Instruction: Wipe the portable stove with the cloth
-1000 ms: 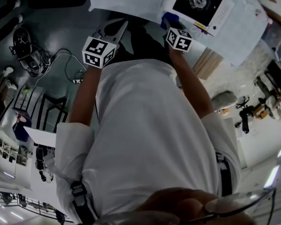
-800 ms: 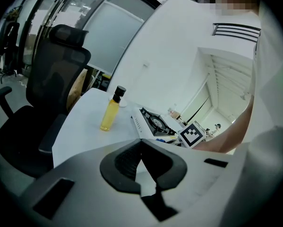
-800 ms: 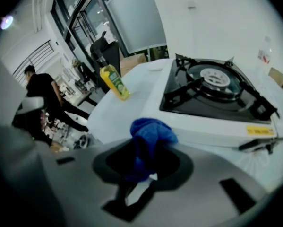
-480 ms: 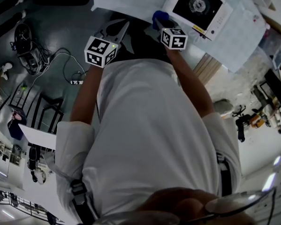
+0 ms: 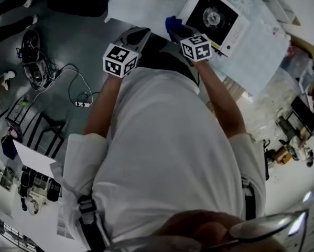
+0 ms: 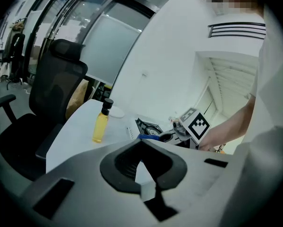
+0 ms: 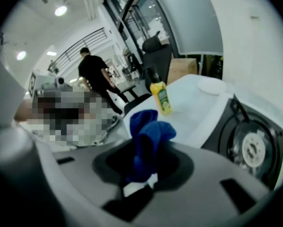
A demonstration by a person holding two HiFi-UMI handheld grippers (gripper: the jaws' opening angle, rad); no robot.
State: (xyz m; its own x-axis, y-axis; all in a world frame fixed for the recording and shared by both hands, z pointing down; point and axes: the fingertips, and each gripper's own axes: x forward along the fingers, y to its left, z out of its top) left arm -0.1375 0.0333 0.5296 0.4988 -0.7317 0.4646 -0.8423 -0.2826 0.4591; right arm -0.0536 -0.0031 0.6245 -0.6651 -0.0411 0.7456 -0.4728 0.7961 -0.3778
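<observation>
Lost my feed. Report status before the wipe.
Left tool shut, empty. Right tool shut on cloth, close beside stove. Bottle stands apart from stove.

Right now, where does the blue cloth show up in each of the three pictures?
Head view: cloth at top centre, ahead of the right gripper, at the portable stove's near edge.
Left gripper view: a blue sliver mid-frame, in front of the stove.
Right gripper view: centre, clamped in the right gripper.
Shared landmark: the stove's black burner, at the right in that last view.
</observation>
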